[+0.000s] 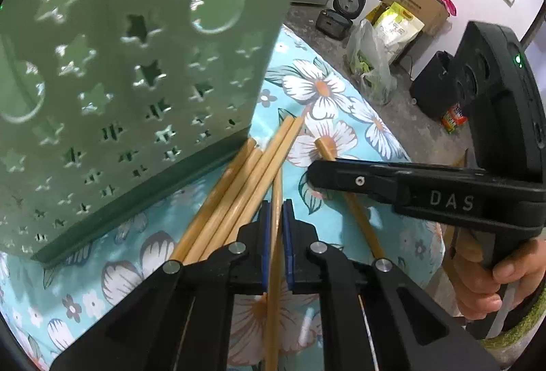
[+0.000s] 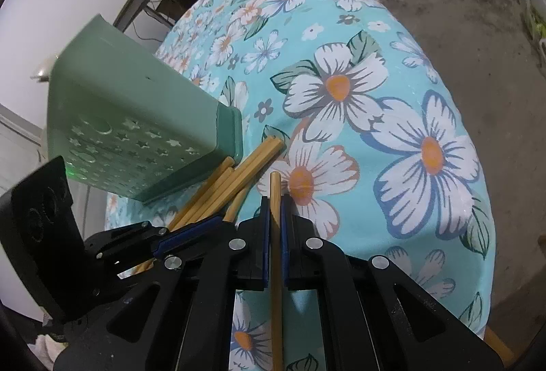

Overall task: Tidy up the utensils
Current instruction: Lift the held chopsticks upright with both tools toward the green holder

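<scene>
**Two grippers, one chopstick each, beside the green holder**

We see a round table under a turquoise cloth printed with large white flowers (image 2: 392,40), and it bears everything the task concerns. The largest thing on it is a pale green plastic utensil holder pierced with star and moon cut-outs (image 1: 112,71); its darker green base rim faces the heap of sticks, and we cannot tell from either view whether it stands tilted or lies on its side.

Just beside that base rim lies a loose bundle of light wooden chopsticks (image 1: 235,193), fanned out on the cloth with their blunt ends pointing away from us; the nearest of them touch or nearly touch the holder's rim.

Our left gripper (image 1: 277,210), black with blue pads, is clamped on a single wooden chopstick (image 1: 276,255) that runs straight up between its fingers, the tip reaching toward the bundle. Our right gripper (image 2: 275,204) is likewise closed tight on another single wooden chopstick (image 2: 275,285), whose blunt end stands just past the pads, above a white flower and apart from the pile.

In the left wrist view the right gripper comes in from the right edge, its fingertips lying over the held stick, with a hand (image 1: 494,279) wrapped around the grip. In the right wrist view the left gripper sits low on the left, its blue pads at the near end of the bundle.

Beyond the table edge we make out a bare concrete floor (image 2: 477,30)
</scene>
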`<state>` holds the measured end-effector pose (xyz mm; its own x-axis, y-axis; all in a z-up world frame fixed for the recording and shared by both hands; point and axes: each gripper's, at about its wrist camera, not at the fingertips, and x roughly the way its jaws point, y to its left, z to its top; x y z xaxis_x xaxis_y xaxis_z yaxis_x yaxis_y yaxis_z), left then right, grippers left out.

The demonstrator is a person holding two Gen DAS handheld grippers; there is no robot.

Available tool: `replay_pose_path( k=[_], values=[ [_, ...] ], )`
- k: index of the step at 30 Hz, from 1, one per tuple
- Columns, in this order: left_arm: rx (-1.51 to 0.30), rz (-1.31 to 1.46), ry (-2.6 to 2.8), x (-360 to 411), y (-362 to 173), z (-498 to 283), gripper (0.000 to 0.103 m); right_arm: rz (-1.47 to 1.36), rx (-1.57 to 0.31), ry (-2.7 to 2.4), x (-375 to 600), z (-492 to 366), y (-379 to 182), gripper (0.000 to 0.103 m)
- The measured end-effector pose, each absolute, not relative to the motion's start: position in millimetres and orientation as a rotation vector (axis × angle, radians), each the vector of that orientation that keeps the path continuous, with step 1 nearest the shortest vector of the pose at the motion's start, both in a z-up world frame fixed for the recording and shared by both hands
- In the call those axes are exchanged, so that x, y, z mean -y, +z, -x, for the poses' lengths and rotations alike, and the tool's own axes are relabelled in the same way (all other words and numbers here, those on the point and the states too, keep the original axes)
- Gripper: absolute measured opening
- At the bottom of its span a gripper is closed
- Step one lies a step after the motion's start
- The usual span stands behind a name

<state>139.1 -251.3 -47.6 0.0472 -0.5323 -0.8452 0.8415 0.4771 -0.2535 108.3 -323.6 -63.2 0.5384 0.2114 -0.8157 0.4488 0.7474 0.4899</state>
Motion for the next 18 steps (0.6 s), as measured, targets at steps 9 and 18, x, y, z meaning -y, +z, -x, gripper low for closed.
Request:
replay_pose_path(
  k=[9, 18],
  values=[
    [-1.068, -0.285, -1.084, 220, -25, -132, 0.006, -0.731, -0.947, -0.178, 338, -81, -33, 0.004],
    [-1.011, -0.163, -1.112, 185, 19, -123, 0.006, -0.722, -0.85, -0.177, 334, -63, 2, 0.004]
  ],
)
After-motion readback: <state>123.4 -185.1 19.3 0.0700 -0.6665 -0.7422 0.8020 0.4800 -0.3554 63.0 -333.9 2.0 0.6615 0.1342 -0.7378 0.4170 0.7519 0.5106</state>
